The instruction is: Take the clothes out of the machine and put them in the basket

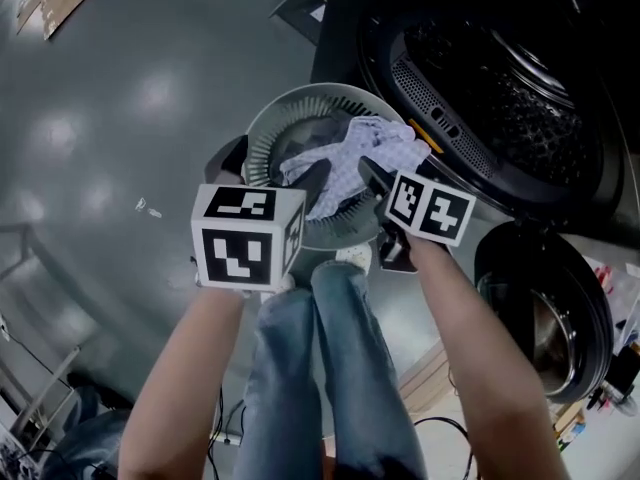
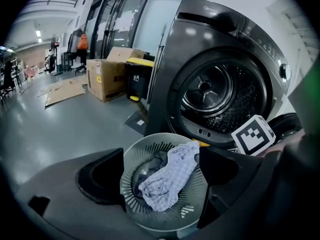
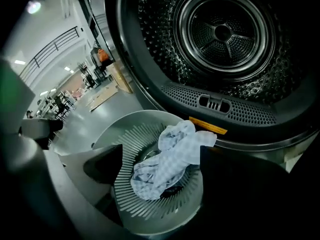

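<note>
Grey polished floor [image 1: 100, 118] of a large hall, with cardboard boxes [image 2: 107, 79] at far left. The dark machine [image 1: 500, 78] stands to the right, its door [image 1: 545, 318] swung open and the drum exposed. The round slotted basket [image 2: 150, 140] sits on the floor just in front of the drum opening. A pale checked cloth [image 1: 365, 148] lies crumpled inside it, one end draped toward the machine-side rim. Left claw [image 2: 161, 171] and right claw [image 3: 161, 161] hover above the basket, each with jaws wide apart, gripping nothing.

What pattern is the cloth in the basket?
The cloth is a pale blue-white check, clearest in the right gripper view.
</note>
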### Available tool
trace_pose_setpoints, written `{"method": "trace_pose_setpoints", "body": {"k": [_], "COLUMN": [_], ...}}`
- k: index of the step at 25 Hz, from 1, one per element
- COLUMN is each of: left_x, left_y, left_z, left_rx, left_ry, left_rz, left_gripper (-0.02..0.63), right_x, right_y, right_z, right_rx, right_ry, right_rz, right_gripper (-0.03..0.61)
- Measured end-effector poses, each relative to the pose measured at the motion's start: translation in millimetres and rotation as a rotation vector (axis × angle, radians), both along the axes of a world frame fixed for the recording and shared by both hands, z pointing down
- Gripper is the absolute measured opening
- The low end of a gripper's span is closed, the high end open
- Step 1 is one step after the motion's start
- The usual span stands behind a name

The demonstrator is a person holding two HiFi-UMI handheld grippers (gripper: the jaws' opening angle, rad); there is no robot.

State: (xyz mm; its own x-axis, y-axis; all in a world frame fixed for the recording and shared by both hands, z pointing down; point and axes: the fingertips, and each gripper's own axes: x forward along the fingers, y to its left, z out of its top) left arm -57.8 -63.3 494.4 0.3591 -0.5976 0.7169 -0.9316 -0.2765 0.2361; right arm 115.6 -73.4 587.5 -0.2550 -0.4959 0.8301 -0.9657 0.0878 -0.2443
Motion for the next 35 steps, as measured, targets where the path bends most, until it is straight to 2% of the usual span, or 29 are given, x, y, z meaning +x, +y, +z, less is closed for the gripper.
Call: {"method": "trace_pose_setpoints", "body": {"k": [7, 12, 13, 15, 17, 19, 20, 21, 32, 35], "left_x": [23, 29, 29, 28, 26, 26, 26, 26, 10, 3], "left_y": [-26, -40, -42, -46, -44, -40, -37, -34, 8, 13], "left_z": [45, 70, 72, 72, 68, 62, 58, 53, -18, -40], "left_rx": [-0.006, -0.017, -0.015, -0.009, -0.013, -0.024, -0.028, -0.031, -0.042, -0.024], "left_ry": [0.008, 0.002, -0.001, -0.007, -0.007, -0.003, -0.003, -0.006, -0.024, -0.024], "left_rz": [-0.011, -0.022, -0.022, -0.028, -0.041, -0.048, -0.047, -0.044, -0.03, -0.031], "left_gripper": [0.449, 0.449, 0.449, 0.449, 0.448, 0.449, 0.448, 0.449, 0.448, 0.448], "right_x": [42, 54, 55, 55, 53, 53, 51, 48, -29, -51], "right_y": [-37, -64, -67, -68, -60, -51, -46, -42, 12, 16], "right_z": [52, 76, 78, 78, 73, 63, 56, 49, -23, -50], "right_rx": [-0.007, -0.003, -0.018, -0.048, -0.053, -0.042, -0.037, -0.036, -0.074, -0.042], "right_ry": [0.099, 0.029, 0.021, 0.047, 0.138, 0.216, 0.222, 0.206, -0.065, -0.166], "right_rz": [0.005, 0.08, 0.088, 0.06, -0.034, -0.12, -0.142, -0.15, -0.188, -0.202], "right_gripper": [0.468, 0.46, 0.426, 0.316, 0.212, 0.149, 0.055, 0.021, 0.015, 0.013]}}
